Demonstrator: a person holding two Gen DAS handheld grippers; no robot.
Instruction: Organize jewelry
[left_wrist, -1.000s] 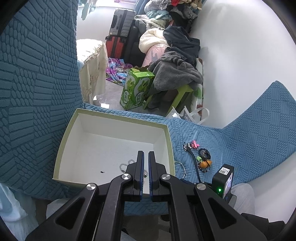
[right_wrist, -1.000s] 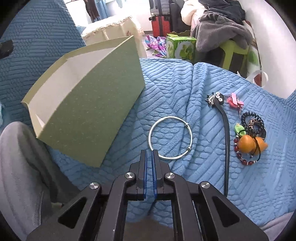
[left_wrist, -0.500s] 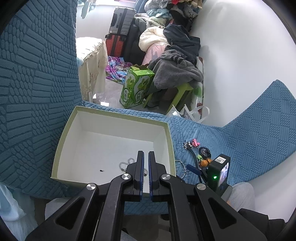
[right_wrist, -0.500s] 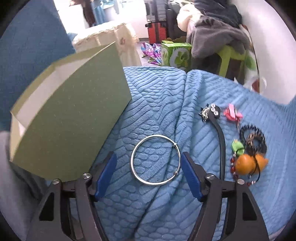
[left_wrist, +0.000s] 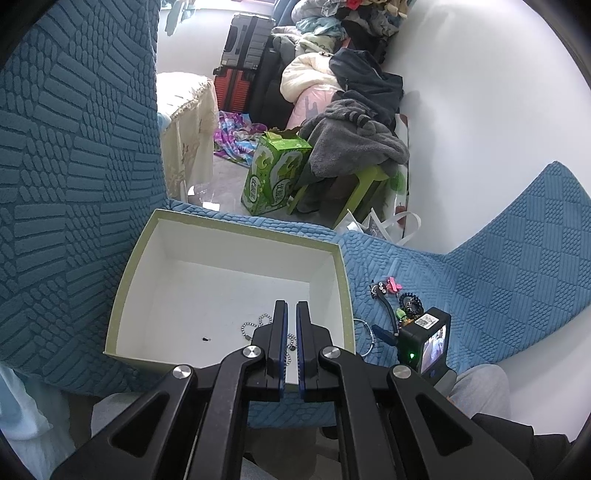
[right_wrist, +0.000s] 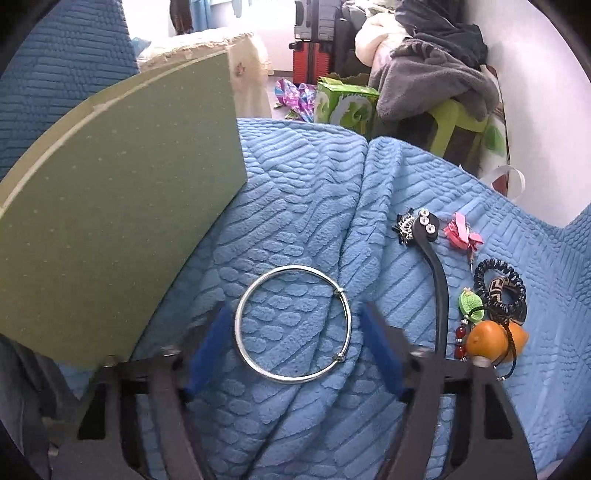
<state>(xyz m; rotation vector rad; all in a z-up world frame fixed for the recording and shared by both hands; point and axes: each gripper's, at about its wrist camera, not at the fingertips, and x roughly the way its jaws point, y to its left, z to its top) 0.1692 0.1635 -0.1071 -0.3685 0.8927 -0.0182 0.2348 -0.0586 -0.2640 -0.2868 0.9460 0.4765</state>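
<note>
Now the right gripper (right_wrist: 293, 343), its jaws just sprung wide and easing inward, is straddling the silver bangle (right_wrist: 293, 324) at lower centre, untouched; left gripper (left_wrist: 287, 334) is idling shut over the box (left_wrist: 347, 295).

Little can be read. The green carton (left_wrist: 275, 173) on the floor, upper middle of the left wrist view, carries white characters down its near corner, too small and warped to make out, beside large white curved shapes. The small black device (left_wrist: 424, 339) at the lower right of that view bears a white sticker with a square code, which cannot be read. In the right wrist view the same carton (right_wrist: 347, 107) shows only white swirls.
</note>
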